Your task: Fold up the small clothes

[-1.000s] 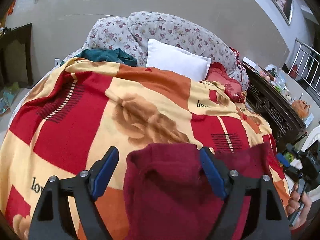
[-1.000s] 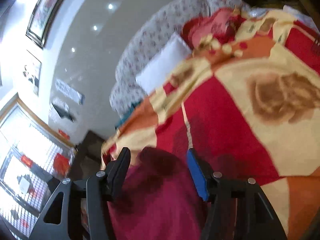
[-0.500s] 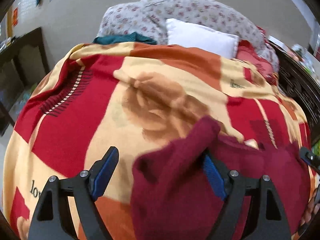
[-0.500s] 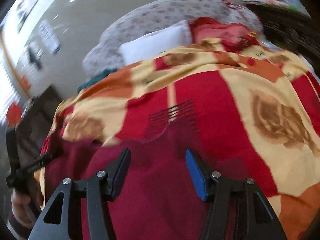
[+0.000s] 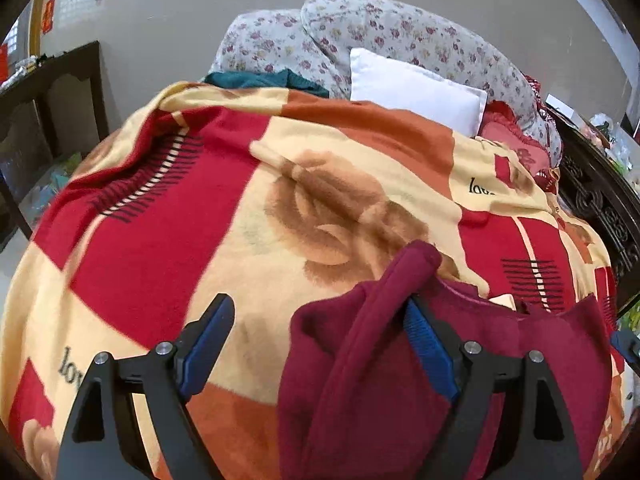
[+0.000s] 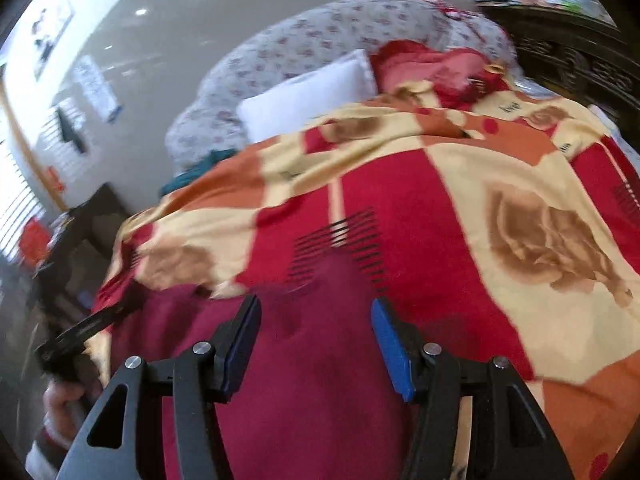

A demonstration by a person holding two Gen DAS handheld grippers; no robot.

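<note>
Covering the bed, a red, cream and orange blanket [image 5: 168, 216] fills most of both views. Beyond it stands a floral headboard [image 5: 400, 36] with a white pillow [image 5: 416, 88] leaning against it, a teal cloth [image 5: 260, 80] beside the pillow. On the blanket's near edge lies a maroon garment [image 5: 380, 392], one rolled fold of it raised over the left gripper's [image 5: 320, 336] right finger. That gripper's jaws stand wide apart. The right gripper [image 6: 316, 336], also spread open, hangs above the same garment [image 6: 304, 384], gripping nothing.
</note>
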